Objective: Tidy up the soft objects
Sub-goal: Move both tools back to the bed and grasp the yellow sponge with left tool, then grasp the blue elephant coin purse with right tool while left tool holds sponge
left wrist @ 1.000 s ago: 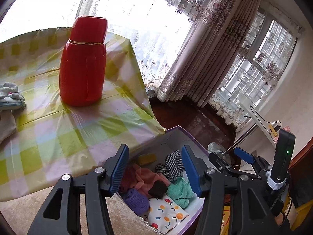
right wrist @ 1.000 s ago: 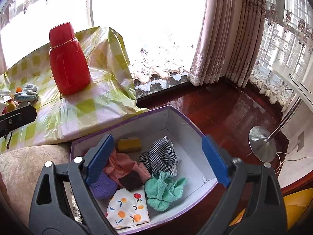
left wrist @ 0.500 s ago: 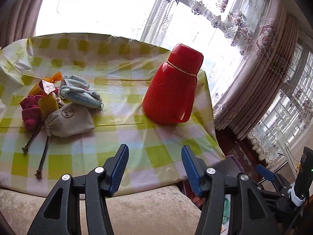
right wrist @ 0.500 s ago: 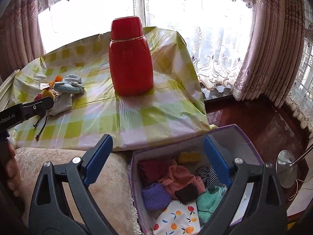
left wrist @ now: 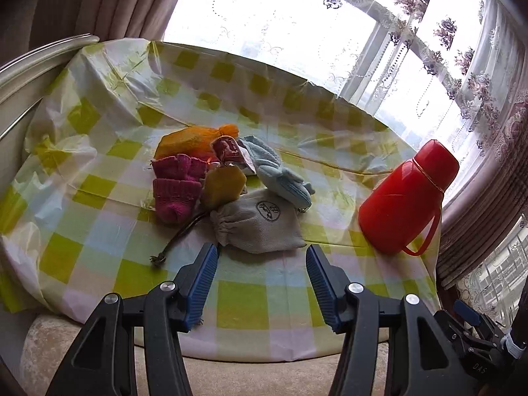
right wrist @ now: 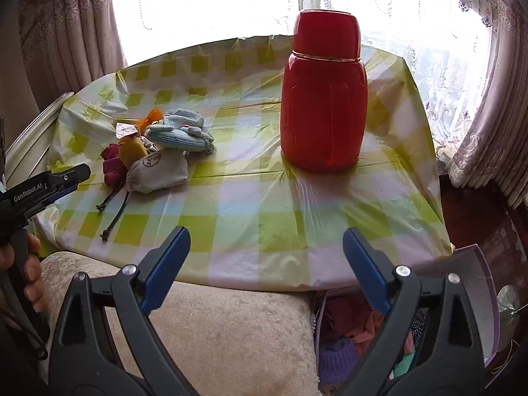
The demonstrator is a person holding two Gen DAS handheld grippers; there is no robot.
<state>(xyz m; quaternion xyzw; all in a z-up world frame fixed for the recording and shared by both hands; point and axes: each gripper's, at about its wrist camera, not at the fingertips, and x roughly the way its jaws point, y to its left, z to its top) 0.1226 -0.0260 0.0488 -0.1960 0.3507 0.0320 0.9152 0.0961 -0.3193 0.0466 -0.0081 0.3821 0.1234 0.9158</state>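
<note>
Bright window with lace and patterned curtains behind a table under a yellow-green checked plastic cloth, its near edge draped over a beige cushioned seat. On the left part of the cloth, a cluster of soft items, touching or overlapping: magenta knit piece at far left, orange mesh pouch behind it, mustard-yellow piece in the middle, pale blue plush item to the right of those, and a grey drawstring pouch nearest the camera, dark cords trailing off toward the table's front edge. Well apart to the right stands a red thermos flask, upright, handle seen in the left wrist view. Left gripper hangs over the cloth just short of the grey pouch, jaws partly spread, nothing between them. In the right wrist view its black body shows at the left edge, a hand on the grip. Right gripper is over the table's near edge, jaws spread wide and empty. Lower right, beside the seat, a purple-rimmed box holds more soft pieces, partly hidden by the right finger.
</note>
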